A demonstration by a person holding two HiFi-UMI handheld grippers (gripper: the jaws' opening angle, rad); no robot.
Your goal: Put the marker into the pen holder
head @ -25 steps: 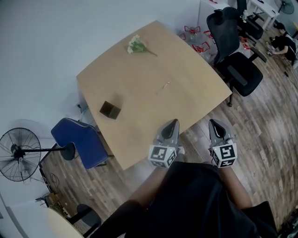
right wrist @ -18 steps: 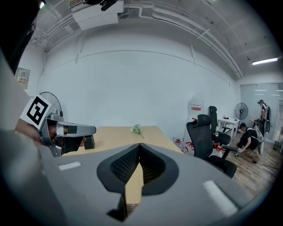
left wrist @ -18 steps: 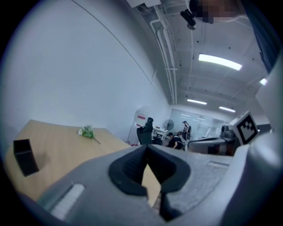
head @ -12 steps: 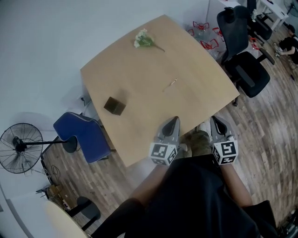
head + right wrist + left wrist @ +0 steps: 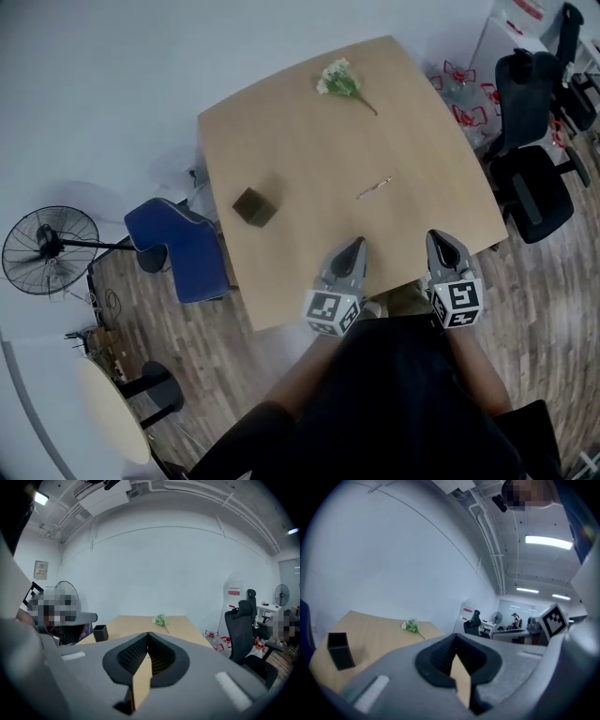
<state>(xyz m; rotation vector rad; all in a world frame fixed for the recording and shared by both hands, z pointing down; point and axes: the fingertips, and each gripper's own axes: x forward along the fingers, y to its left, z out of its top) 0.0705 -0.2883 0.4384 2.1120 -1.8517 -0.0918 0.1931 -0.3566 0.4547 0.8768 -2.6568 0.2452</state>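
A thin light marker (image 5: 375, 187) lies on the wooden table (image 5: 291, 141), right of its middle. The small dark square pen holder (image 5: 254, 206) stands to the left of it, apart; it also shows in the left gripper view (image 5: 340, 649) and the right gripper view (image 5: 100, 633). My left gripper (image 5: 352, 246) hovers at the table's near edge, jaws shut and empty (image 5: 456, 638). My right gripper (image 5: 439, 238) is beside it, just off the near right edge, shut with nothing in it (image 5: 148, 634). The jaws hide the marker in both gripper views.
A sprig of white flowers (image 5: 342, 82) lies at the table's far side. A blue chair (image 5: 183, 248) and a floor fan (image 5: 47, 248) stand left of the table. Black office chairs (image 5: 534, 197) and red-framed bottles (image 5: 459, 80) are to the right. A round table (image 5: 112, 408) is at the lower left.
The head view has swung, so the table, pen holder and marker sit further right in the picture. Both grippers stay shut at the table's near edge.
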